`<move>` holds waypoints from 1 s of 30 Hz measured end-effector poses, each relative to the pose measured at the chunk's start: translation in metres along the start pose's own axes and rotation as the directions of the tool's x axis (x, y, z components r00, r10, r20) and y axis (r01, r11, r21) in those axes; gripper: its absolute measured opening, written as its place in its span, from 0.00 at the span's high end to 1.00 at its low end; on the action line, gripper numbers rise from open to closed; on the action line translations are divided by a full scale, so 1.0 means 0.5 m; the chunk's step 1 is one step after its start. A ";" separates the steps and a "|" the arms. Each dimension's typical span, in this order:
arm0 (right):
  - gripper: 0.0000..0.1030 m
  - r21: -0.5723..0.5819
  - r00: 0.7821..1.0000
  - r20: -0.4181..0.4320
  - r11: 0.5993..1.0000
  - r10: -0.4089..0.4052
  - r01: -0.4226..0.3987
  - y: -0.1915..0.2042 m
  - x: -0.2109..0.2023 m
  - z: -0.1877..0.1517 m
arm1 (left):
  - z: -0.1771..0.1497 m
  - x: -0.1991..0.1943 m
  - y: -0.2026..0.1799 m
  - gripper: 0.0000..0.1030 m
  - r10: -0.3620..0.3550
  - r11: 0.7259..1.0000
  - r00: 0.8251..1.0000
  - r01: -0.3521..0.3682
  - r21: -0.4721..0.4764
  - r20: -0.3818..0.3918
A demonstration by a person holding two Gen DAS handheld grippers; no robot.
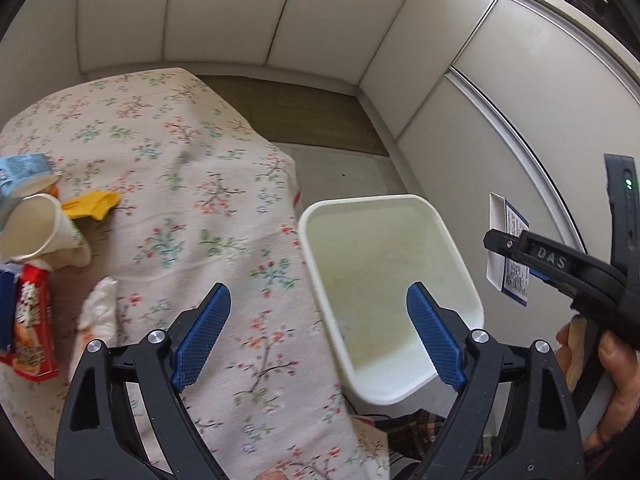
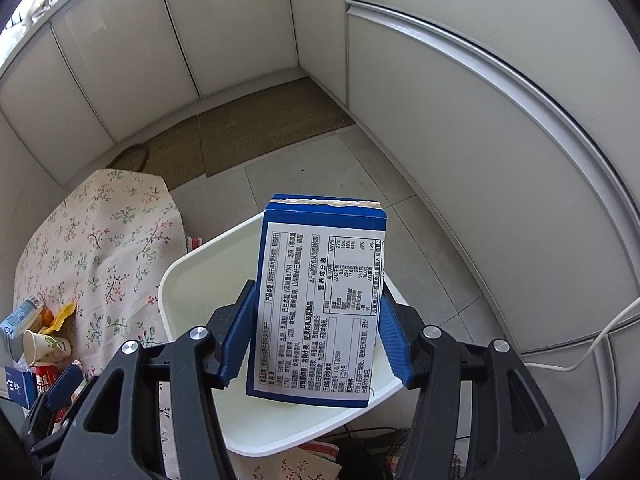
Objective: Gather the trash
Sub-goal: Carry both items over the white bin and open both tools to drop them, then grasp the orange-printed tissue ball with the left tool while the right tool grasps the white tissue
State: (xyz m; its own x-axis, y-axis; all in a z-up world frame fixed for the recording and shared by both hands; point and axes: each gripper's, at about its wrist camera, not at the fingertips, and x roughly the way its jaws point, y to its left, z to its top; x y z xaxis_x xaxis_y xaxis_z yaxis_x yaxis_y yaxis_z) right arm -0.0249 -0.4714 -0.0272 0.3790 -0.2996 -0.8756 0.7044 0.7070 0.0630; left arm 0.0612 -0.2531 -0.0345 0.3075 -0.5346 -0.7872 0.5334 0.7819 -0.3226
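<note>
My right gripper (image 2: 316, 288) is shut on a blue-and-white food box (image 2: 320, 304), its printed label facing the camera. The box hangs over the white bin (image 2: 168, 304), which stands on the floor beside the table. In the left wrist view the same box (image 1: 496, 236) shows at the right, above the bin (image 1: 400, 200). My left gripper (image 1: 319, 287) is open and holds nothing, hovering over the table edge and the bin rim. On the table's left side lie a paper cup (image 1: 40, 228), a yellow wrapper (image 1: 94, 204), a red snack packet (image 1: 34, 328), a crumpled tissue (image 1: 100, 312) and a blue-white carton (image 1: 24, 172).
A floral cloth (image 1: 192, 168) covers the table. White cabinet doors (image 2: 460, 140) wall in the corner, with a woven mat (image 2: 264, 128) on the tiled floor. A white cable (image 2: 592, 344) runs at the right. A hand (image 1: 616, 392) grips the right tool's handle.
</note>
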 end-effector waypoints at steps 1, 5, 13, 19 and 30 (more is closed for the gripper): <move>0.44 -0.001 1.000 -0.005 1.000 -0.003 0.003 0.004 0.003 0.001 | -0.006 -0.010 0.008 0.15 0.012 1.000 1.000 -0.012 0.000 0.007; 0.27 -0.003 1.000 -0.012 1.000 -0.011 0.011 0.018 0.008 -0.001 | -0.015 -0.038 0.025 0.12 0.042 0.999 0.999 -0.042 0.006 0.027; 0.18 -0.077 1.000 -0.015 0.997 -0.021 0.020 0.071 0.010 -0.018 | -0.023 -0.071 0.060 0.07 0.072 0.997 0.996 -0.071 -0.022 0.048; 0.14 -0.142 0.999 -0.026 0.989 0.033 -0.036 0.150 -0.001 -0.044 | -0.023 -0.118 0.099 0.07 0.139 0.990 0.985 -0.136 -0.034 0.099; 0.14 -0.317 0.993 -0.059 0.941 0.103 -0.117 0.348 -0.002 -0.105 | 0.023 -0.292 0.359 0.07 0.353 0.920 0.911 -0.297 -0.255 0.211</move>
State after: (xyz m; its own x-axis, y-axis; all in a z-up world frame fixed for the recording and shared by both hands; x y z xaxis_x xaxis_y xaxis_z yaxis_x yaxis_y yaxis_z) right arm 0.0657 -0.3146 -0.0402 0.4133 -0.1865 -0.8913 0.4285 0.9035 0.0097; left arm 0.1209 -0.0383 0.0287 0.6351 -0.2790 -0.7203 0.1984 0.9601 -0.1969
